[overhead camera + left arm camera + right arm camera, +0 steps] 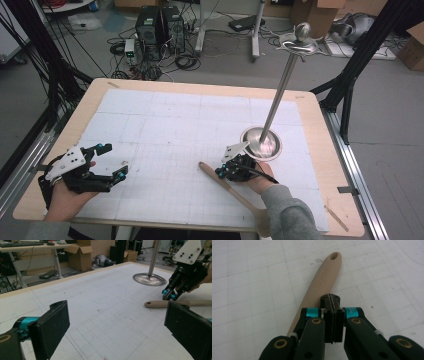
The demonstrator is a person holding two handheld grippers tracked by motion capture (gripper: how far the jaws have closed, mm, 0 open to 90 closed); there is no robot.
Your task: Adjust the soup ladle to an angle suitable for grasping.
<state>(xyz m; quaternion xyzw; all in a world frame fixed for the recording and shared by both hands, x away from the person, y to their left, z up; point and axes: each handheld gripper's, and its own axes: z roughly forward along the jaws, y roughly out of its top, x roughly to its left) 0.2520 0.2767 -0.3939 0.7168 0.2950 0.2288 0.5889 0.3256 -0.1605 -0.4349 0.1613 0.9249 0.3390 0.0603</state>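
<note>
**Right tongs pressed together over the spoon handle, left tongs spread wide**

I'm at the counter (320, 150), white gridded sheet under everything. A metal stand (261, 143) with a round base and a tall pole sits toward the far right, just beyond my right hand (262, 184), and nothing lies between my two hands. On the floor past the counter are computer towers (160, 27) and a tangle of cables.

The wooden spoon (235, 192) lies on the sheet, handle end with its hole pointing toward the middle and the rest running back under my right sleeve.

My right tongs (332, 300) are pressed together, tips right above the handle; I can't tell whether they touch the wood. My left tongs (112, 161) are spread wide near the left edge, holding nothing, well apart from the spoon.
</note>
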